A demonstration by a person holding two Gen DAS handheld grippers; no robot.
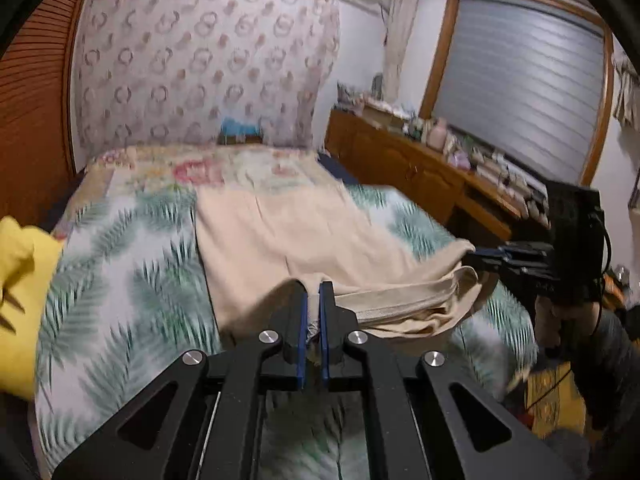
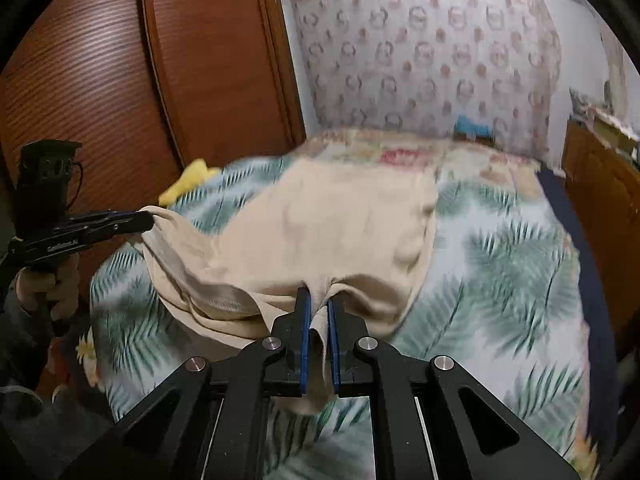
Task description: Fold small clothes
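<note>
A beige pair of shorts [image 1: 280, 232] lies spread on the leaf-print bedspread [image 1: 132, 280], its near waistband edge lifted off the bed. My left gripper [image 1: 314, 292] is shut on one corner of that waistband, cloth pinched between its blue pads. My right gripper [image 2: 319, 300] is shut on the other corner of the beige shorts [image 2: 320, 216]. The right gripper [image 1: 480, 258] also shows at the right of the left wrist view, cloth in its tip. In the right wrist view the left gripper [image 2: 146, 218] holds the far left corner.
A yellow garment [image 1: 20, 280] lies at the bed's left edge. A wooden louvred wardrobe [image 2: 120, 80] stands left of the bed. A wooden sideboard [image 1: 420, 168] crowded with small items runs along the right, under a shuttered window. A patterned headboard [image 1: 200, 64] stands behind the bed.
</note>
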